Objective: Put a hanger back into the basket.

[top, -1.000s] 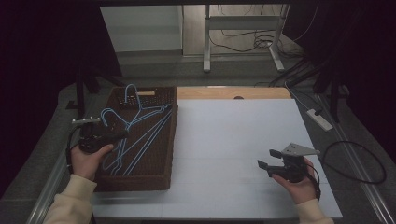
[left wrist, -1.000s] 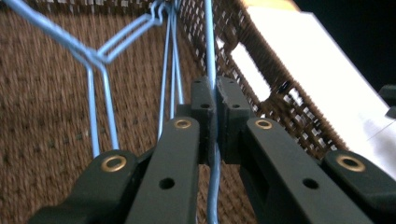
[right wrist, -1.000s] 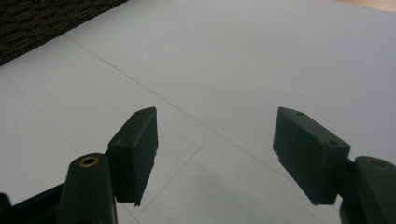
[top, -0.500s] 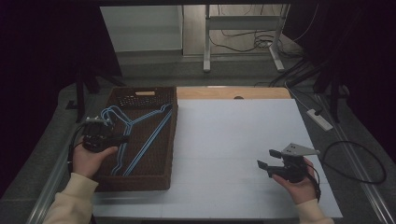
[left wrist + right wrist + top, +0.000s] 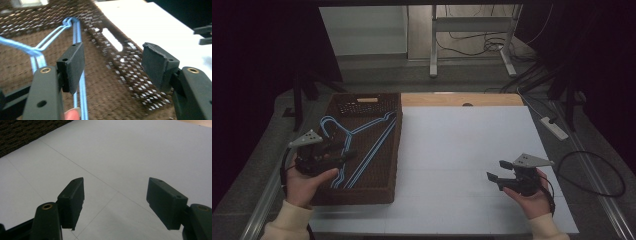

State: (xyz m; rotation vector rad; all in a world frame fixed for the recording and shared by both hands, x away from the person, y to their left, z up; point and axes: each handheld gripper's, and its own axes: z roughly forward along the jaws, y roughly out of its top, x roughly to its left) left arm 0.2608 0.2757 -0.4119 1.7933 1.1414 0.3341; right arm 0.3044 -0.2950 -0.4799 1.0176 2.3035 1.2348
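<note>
Blue hangers (image 5: 362, 145) lying flat in the brown woven basket (image 5: 384, 192) at the bench's (image 5: 462, 150) left; left claw (image 5: 343, 156) just above them, jaws just opened, nothing between. Right claw (image 5: 494, 178) released over bare bench. Likely step: hangers dropped off. Next: withdrawing clear of the basket wall.
</note>
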